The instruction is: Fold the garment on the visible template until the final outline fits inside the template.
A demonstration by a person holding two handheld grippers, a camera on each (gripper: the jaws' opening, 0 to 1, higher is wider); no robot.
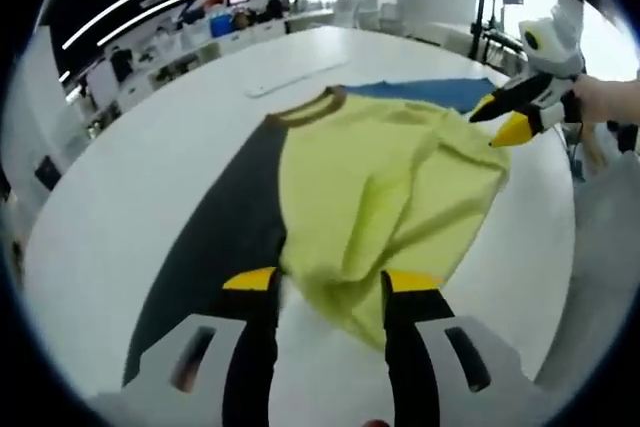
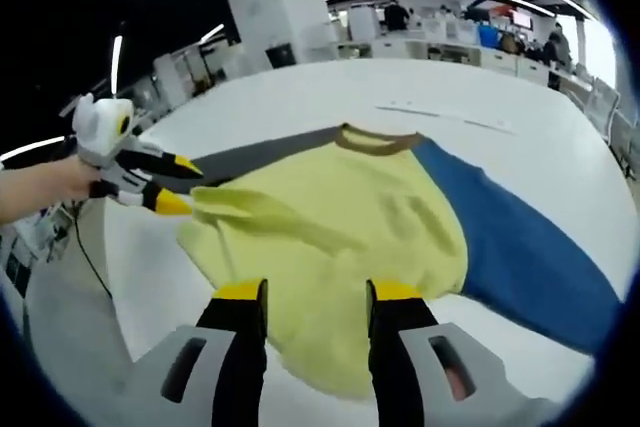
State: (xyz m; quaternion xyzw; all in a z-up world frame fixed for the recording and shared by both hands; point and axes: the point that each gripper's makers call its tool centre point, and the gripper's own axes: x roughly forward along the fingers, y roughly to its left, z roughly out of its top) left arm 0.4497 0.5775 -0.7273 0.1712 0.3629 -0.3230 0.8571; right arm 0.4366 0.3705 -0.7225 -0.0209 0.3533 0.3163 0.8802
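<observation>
A yellow garment (image 1: 385, 192) with a brown collar (image 1: 308, 107) lies rumpled across the white table (image 1: 140, 187), its body bunched toward the table's near edge in my left gripper view. Under it I see the template: a dark grey panel (image 1: 225, 232) running along one side of the cloth, and a blue panel (image 1: 440, 92) showing past the far side of it. In my right gripper view the same yellow garment (image 2: 340, 247) covers the middle, with the blue panel (image 2: 525, 252) stretching toward the table's edge and the grey panel (image 2: 260, 159) reaching out from beneath the collar (image 2: 375, 140).

My left gripper (image 1: 330, 282) has its yellow-tipped jaws spread, the hem of the garment lying between and just beyond them; I cannot tell whether the tips touch the cloth. In the right gripper view, this gripper (image 2: 178, 187) appears at the garment's other side, held in a hand (image 2: 45, 187), its jaws slightly parted around the fabric's edge.

My right gripper (image 2: 310, 292) also stands with jaws apart, over the garment's lower edge. Seen from the left gripper view, it (image 1: 505, 119) sits at the garment's corner near the blue panel, a hand (image 1: 610, 102) behind it.

Desks and shelving stand beyond the table's far edge.
</observation>
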